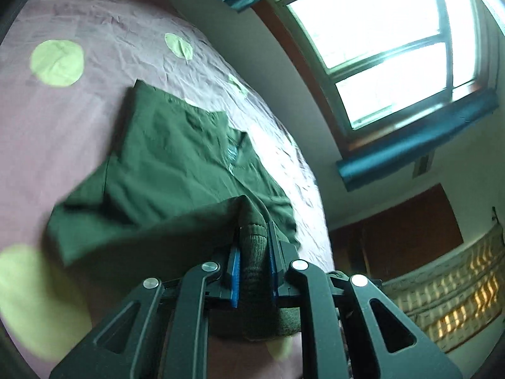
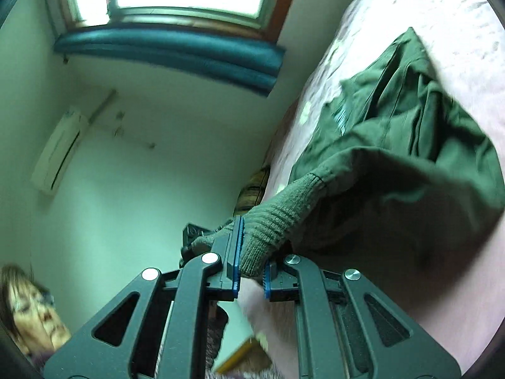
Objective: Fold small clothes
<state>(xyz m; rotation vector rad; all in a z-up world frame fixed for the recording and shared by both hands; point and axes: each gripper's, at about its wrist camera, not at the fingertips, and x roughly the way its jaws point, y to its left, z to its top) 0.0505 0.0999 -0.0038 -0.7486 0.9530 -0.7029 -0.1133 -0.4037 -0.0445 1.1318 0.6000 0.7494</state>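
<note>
Left gripper (image 1: 254, 252): jaws are pinching shut on one ribbed cuff (image 1: 252, 240) of the green garment (image 1: 176, 158).
Garment from jaws: it is stretching forward and leftward, resting on the bed (image 1: 63, 126).
Long axis: is running straight away from both jaws.
Right gripper (image 2: 251, 252): jaws are clamping the other ribbed cuff (image 2: 277, 218); garment is trailing forward and rightward.
Nearer hand: neither; each is holding an end.
</note>
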